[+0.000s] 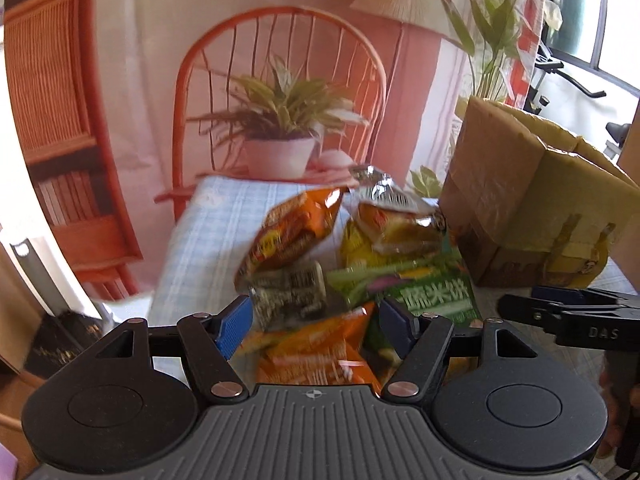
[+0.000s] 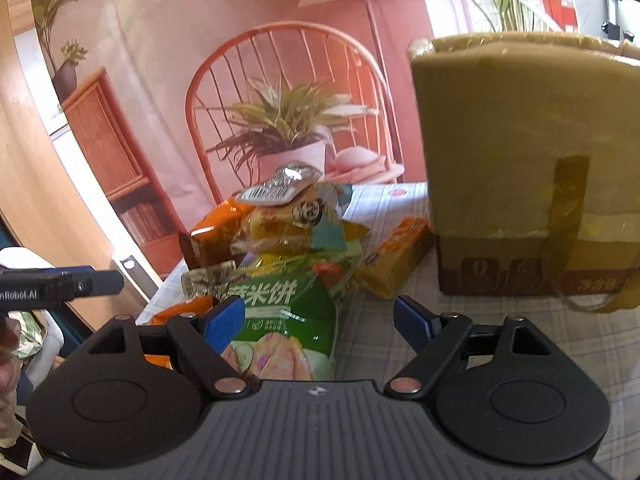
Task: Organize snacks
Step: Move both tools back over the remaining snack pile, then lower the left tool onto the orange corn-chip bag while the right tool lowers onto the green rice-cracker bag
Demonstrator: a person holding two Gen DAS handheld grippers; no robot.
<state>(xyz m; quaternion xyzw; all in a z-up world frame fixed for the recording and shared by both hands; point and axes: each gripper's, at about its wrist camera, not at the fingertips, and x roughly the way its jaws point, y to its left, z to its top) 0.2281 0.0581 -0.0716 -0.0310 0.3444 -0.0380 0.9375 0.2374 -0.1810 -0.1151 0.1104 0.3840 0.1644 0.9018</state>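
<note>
A heap of snack bags lies on a checked tablecloth [image 1: 208,240]. My left gripper [image 1: 316,316] is open just above an orange bag [image 1: 320,360], and its blue pads [image 1: 236,322] touch nothing. Behind it lie a black-and-white packet [image 1: 292,292], another orange bag [image 1: 296,228], a yellow bag [image 1: 392,236] and a green rice-cracker bag [image 1: 436,298]. My right gripper [image 2: 320,320] is open over the green bag [image 2: 280,312] and bare cloth. An orange-yellow packet [image 2: 396,264] lies apart beside the box.
An open cardboard box [image 1: 520,200] [image 2: 520,160] stands on the table right of the heap. The right gripper's fingers [image 1: 520,308] reach in from the right and the left gripper's fingers [image 2: 100,282] from the left. A printed room backdrop hangs behind the table.
</note>
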